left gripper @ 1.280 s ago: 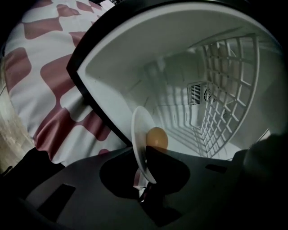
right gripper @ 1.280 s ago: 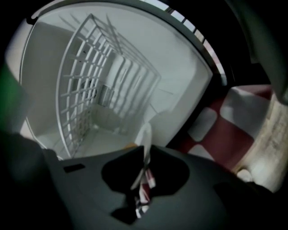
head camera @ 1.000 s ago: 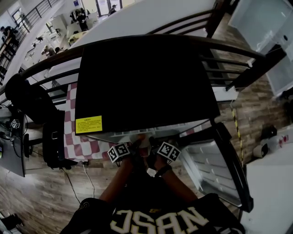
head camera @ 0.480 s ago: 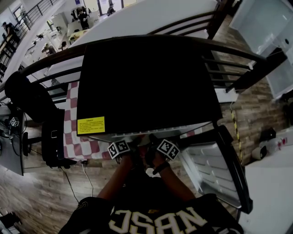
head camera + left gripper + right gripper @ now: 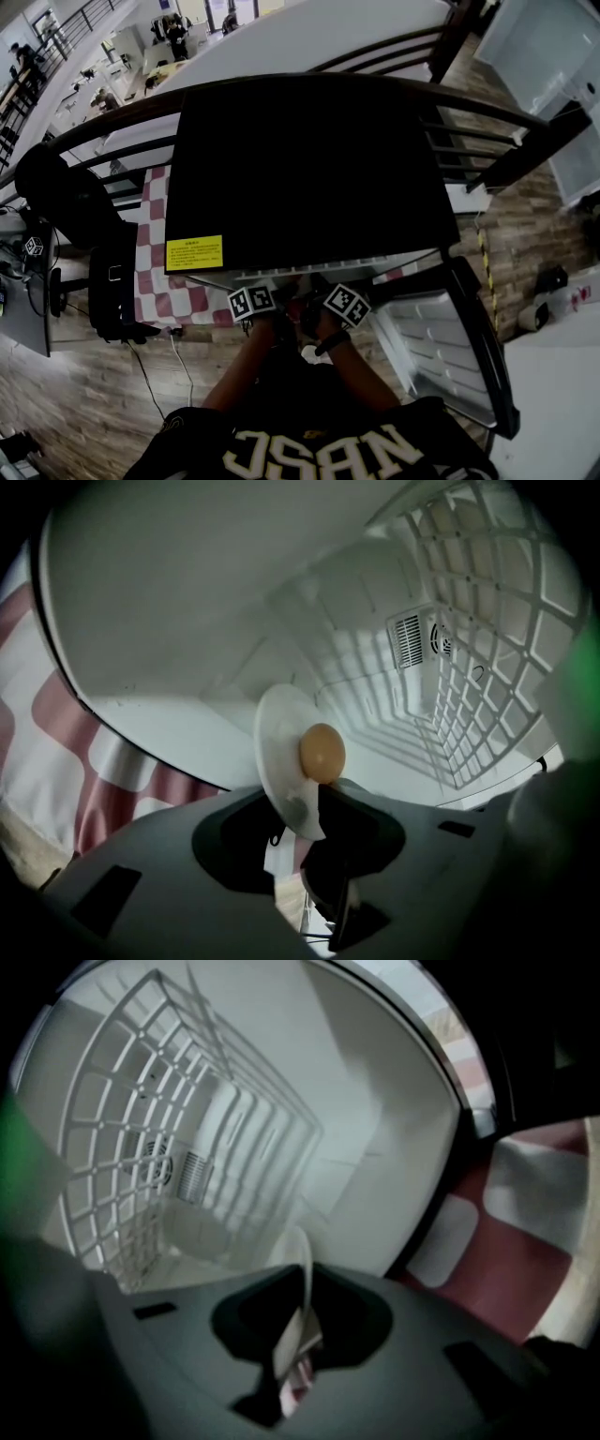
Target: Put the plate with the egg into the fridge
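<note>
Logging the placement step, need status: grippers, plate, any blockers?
Left gripper jaws have just been opening, plate rim between them. Right gripper shut on plate. Egg on plate, inside fridge. Nothing seen blocking.

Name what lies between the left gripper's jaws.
The plate carrying the egg, seen in the left gripper view; the left gripper has just been opening its jaws.

Left claw (image 5: 298, 844) jaws just opening — plate (image 5: 279, 742) rim between them.
</note>
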`<state>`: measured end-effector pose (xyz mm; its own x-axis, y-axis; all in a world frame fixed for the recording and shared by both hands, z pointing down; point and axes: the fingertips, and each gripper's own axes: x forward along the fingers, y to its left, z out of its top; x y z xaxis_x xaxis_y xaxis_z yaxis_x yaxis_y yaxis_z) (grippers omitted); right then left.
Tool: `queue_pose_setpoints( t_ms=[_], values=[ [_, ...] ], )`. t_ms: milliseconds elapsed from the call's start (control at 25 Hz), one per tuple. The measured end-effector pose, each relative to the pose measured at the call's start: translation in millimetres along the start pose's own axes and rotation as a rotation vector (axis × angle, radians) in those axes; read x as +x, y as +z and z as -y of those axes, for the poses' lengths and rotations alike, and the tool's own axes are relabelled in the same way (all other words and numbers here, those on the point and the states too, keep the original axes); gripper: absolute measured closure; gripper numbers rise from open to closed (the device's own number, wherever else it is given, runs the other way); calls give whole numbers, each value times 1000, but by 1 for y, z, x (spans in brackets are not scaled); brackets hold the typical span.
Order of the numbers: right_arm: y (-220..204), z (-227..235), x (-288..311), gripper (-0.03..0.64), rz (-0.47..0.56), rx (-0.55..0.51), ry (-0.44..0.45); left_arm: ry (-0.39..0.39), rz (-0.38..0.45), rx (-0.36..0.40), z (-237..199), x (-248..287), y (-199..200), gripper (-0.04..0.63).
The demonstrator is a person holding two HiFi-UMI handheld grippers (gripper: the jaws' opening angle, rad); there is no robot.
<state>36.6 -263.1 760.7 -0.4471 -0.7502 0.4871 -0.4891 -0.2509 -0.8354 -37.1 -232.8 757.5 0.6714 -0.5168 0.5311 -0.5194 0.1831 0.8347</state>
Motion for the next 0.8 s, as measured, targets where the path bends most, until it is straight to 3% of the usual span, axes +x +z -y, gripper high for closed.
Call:
queue_pose_setpoints(
  t_ms=[200, 320, 480, 600, 720, 800],
  values=[
    [1, 0, 1, 574, 17, -6, -7, 20, -1, -6, -5, -8, -6, 400],
    [4, -1, 3, 574, 14, -69, -8, 13, 8, -15, -6, -17, -8, 397],
    [6, -2, 5, 564, -45, -271, -58, 7, 23, -21, -9, -29, -11, 397],
    [14, -1, 6, 540, -61, -506, -153, -2, 25, -22, -11, -35, -15, 397],
    [25, -2, 3, 475, -60, -756, -233, -3, 27, -25, -14, -41, -22, 397],
    [30, -3, 0, 446, -55, -845, -243, -3, 31, -20, -14, -45, -25, 397]
  ],
)
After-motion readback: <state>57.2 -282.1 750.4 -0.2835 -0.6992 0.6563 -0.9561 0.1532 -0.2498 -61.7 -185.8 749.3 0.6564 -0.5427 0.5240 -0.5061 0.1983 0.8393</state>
